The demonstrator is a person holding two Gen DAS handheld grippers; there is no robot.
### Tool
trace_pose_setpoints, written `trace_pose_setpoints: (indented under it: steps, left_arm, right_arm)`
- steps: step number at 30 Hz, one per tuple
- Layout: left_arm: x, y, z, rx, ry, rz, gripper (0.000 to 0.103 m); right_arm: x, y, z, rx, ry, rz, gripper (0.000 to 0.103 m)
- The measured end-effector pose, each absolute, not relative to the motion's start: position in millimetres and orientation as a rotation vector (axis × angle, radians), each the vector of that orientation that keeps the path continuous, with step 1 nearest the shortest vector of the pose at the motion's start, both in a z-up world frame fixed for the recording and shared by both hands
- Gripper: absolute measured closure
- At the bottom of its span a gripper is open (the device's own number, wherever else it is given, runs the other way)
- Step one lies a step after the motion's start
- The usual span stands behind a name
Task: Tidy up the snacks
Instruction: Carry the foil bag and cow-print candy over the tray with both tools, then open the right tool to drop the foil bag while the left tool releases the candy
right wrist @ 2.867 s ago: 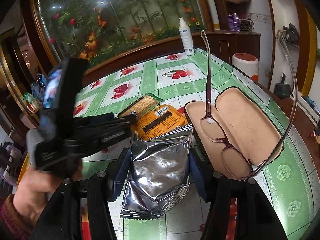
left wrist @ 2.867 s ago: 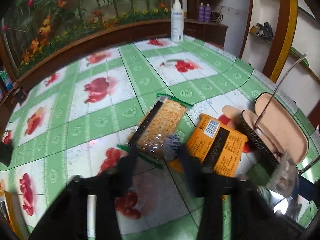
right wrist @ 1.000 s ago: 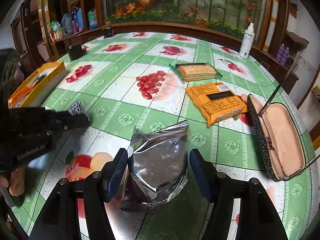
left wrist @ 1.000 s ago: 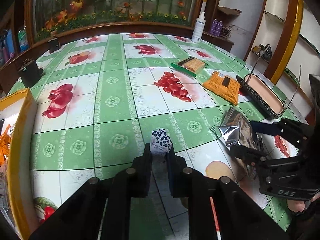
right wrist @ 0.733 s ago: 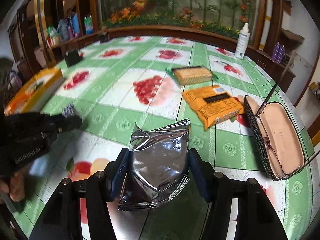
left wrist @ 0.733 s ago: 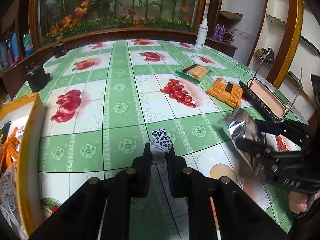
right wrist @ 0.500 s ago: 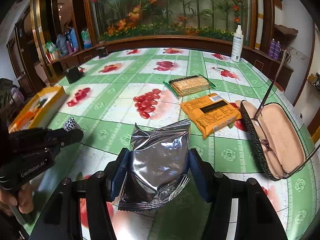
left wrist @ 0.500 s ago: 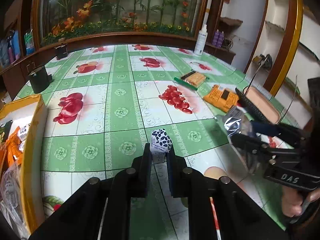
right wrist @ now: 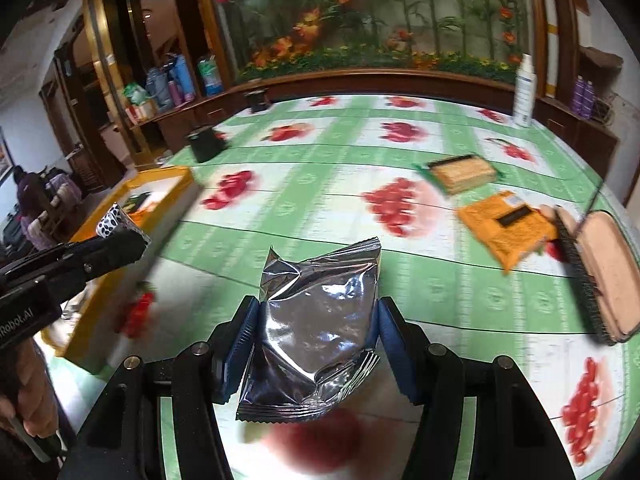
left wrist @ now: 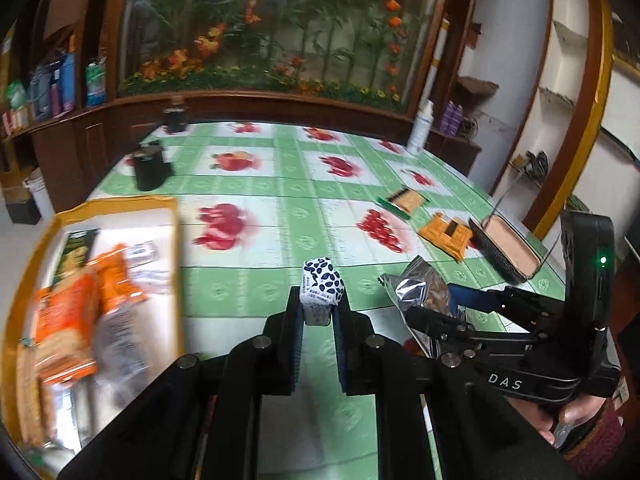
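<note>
Left gripper [left wrist: 318, 316]: black plastic linkage arms w/ round silver screw heads showing, dark blue ribbed pads inside the fingers. Right gripper [right wrist: 316, 328]: same black frame & silver screws, brighter blue ribbed pads; white "DAS" lettering and a green LED glowing on its body. Right hand [left wrist: 560, 420] is wearing a maroon knit cuff. White "Robot.AI" lettering is showing on left unit.

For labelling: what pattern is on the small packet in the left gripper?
Dark blue spots on white small packet; left wrist view.

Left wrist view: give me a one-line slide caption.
Left claw grips a spotted candy beside the snack box; right claw holds a foil pack.
</note>
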State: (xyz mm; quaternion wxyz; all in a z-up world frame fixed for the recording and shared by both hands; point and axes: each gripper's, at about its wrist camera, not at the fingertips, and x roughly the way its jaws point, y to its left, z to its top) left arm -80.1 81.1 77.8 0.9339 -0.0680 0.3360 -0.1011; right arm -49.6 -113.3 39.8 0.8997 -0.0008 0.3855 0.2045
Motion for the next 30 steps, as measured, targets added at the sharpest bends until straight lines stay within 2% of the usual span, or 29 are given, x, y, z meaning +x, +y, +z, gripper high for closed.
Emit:
trace_pose_setpoints:
  steps: [13,19,30]
  left_arm:
    - [-136,193,59,-0.275,0.675,-0.03,0.09]
    - [-142,209,43,-0.293,0.693,-0.011,0.09]
    - [-135,207,29,-0.285,0.705,-0.014,0.09]
  right_arm:
    - [-56,-3,78,-0.043,0.785,0.609,0.038]
    - [-46,56,84,-0.058,0.797,0.659,0.038]
    - [-7,126,53,-0.084,0.882,0.634,0.038]
